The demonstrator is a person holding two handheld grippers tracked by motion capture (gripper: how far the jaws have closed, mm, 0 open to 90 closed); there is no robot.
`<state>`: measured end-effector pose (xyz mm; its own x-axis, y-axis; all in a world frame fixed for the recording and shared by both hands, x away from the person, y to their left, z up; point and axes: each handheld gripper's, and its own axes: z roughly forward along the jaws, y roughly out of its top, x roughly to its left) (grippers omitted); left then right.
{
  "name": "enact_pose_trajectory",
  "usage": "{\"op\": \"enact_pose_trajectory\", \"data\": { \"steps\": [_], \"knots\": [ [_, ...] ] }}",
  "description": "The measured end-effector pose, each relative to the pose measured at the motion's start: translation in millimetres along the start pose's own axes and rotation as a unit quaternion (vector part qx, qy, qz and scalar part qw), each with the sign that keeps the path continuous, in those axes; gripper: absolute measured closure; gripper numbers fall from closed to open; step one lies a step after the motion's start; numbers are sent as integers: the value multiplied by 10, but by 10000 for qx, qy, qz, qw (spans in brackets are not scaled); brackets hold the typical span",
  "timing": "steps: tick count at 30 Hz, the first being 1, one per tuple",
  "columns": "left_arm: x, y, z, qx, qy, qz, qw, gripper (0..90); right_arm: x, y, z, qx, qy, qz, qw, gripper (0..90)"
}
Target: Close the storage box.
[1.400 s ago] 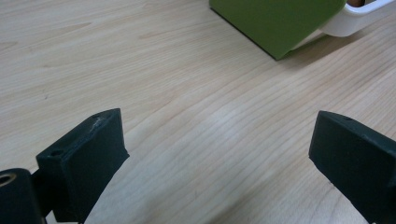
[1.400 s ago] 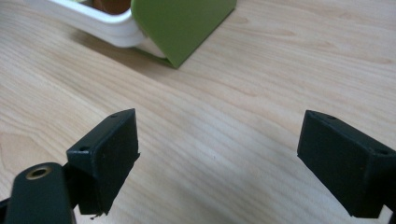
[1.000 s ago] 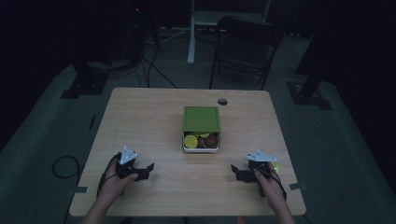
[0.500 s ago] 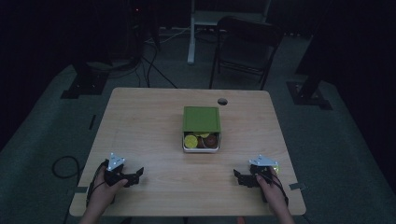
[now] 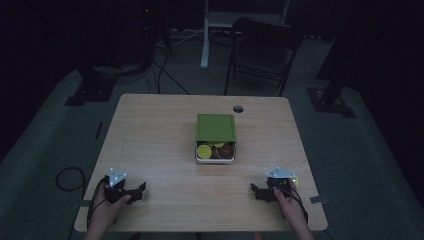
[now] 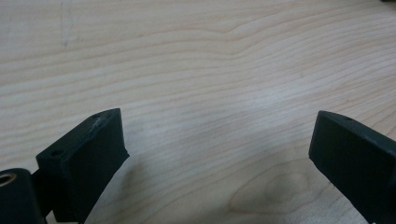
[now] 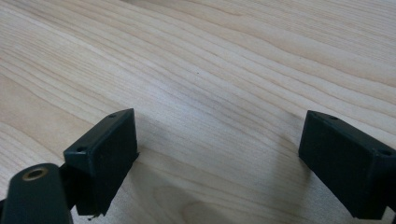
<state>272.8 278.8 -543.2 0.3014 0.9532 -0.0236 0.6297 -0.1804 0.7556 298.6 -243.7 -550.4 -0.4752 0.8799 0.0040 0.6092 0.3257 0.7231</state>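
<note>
Two grippers rest low over the near edge of the wooden worktop (image 5: 160,145), one in each hand. The left gripper (image 5: 140,190) sits at the near left corner, its jaws spread wide with nothing but bare wood grain between them in the left gripper view (image 6: 217,140). The right gripper (image 5: 256,192) sits at the near right, its jaws likewise spread and empty over bare wood in the right gripper view (image 7: 219,140).

One small tin box (image 5: 215,159) stands at the middle of the worktop, well apart from both grippers and roughly between them. Its one green lid (image 5: 215,127) is slid back toward the far side, leaving the near part uncovered. Inside show round pieces: one yellow-green piece (image 5: 204,150) at the left and at least one dark reddish-brown piece (image 5: 226,150) at the right; the exact count is too dim to tell.

One round hole (image 5: 238,108) pierces the worktop beyond the box. One folding chair (image 5: 262,50) stands on the floor behind.
</note>
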Motion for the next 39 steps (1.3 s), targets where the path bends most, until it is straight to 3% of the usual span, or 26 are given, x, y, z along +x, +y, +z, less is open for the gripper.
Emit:
{"op": "enact_pose_trajectory", "data": {
  "steps": [7,11,13,16,25,39],
  "knots": [
    [-17,-37,-19,247,215,-83,9994,42,-5,2,2,6,14,1,10000,110],
    [-21,-49,-21,320,182,-346,9987,61,-5,2,3,5,15,3,10000,110],
    [-25,-49,-19,327,201,-321,9988,61,-5,2,3,6,14,2,10000,110],
    [-83,-43,-1,439,383,-117,9982,61,-4,5,6,7,4,14,10000,110],
    [-188,-19,37,510,856,-576,9934,10,-4,6,7,8,2,20,10000,110],
    [-208,10,76,519,877,-606,9929,0,-4,7,8,6,0,19,10000,110]
  ]
}}
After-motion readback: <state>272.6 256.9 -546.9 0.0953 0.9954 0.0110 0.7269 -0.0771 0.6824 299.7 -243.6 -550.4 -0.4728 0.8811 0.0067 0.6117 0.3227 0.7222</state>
